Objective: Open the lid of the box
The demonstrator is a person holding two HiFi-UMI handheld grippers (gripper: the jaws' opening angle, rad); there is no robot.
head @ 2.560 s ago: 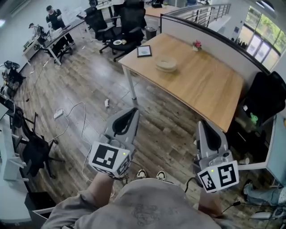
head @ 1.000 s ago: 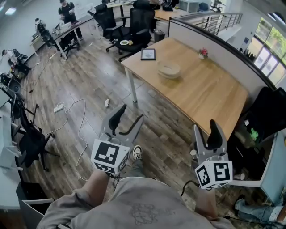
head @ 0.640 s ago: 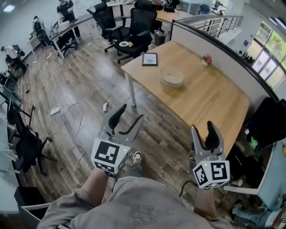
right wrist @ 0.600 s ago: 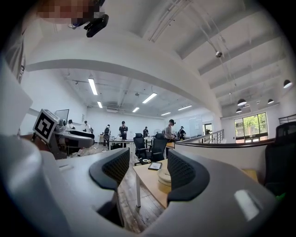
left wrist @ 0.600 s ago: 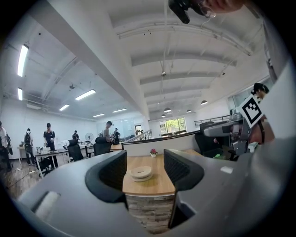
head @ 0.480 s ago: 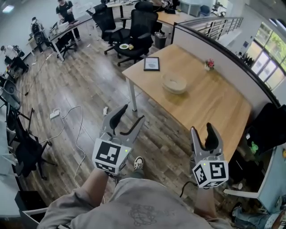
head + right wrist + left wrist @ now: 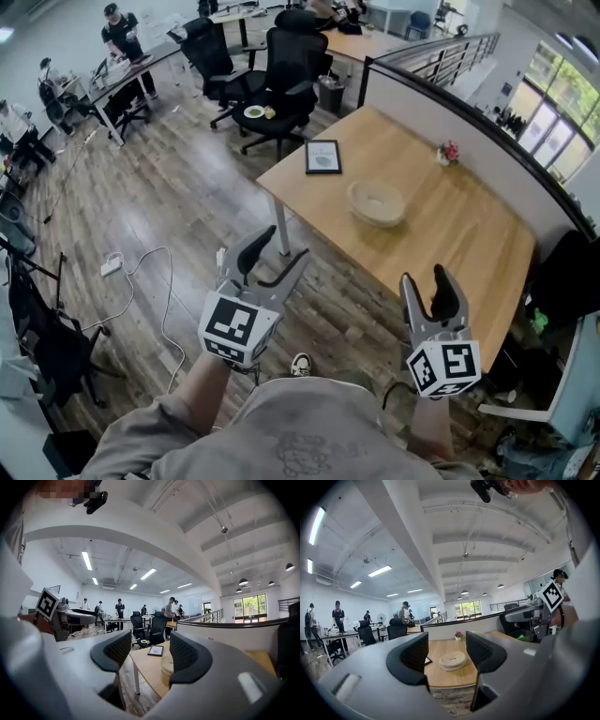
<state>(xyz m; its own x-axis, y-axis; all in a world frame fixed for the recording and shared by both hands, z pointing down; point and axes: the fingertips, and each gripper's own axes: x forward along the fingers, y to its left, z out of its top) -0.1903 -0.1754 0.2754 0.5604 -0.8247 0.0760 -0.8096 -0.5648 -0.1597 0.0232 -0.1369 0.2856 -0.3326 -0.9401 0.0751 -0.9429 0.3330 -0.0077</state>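
A round, pale box with its lid on (image 7: 376, 202) lies flat near the middle of a wooden table (image 7: 441, 234). It also shows between the jaws in the left gripper view, box (image 7: 452, 660), and partly behind the right pad in the right gripper view, box (image 7: 166, 664). My left gripper (image 7: 282, 246) is open and empty, held over the floor short of the table's near edge. My right gripper (image 7: 427, 279) is open and empty too, held at the table's near edge. Neither gripper touches the box.
A framed picture (image 7: 323, 157) and a small flower pot (image 7: 449, 152) also sit on the table. A partition wall (image 7: 469, 112) runs behind it. Office chairs (image 7: 286, 56) stand beyond the table's far corner. Cables (image 7: 150, 281) lie on the wood floor at left.
The view has moved toward the table, so the box and table now lie nearer the grippers. Both grippers' jaws stand wider apart than in the earliest frame and have held still since.
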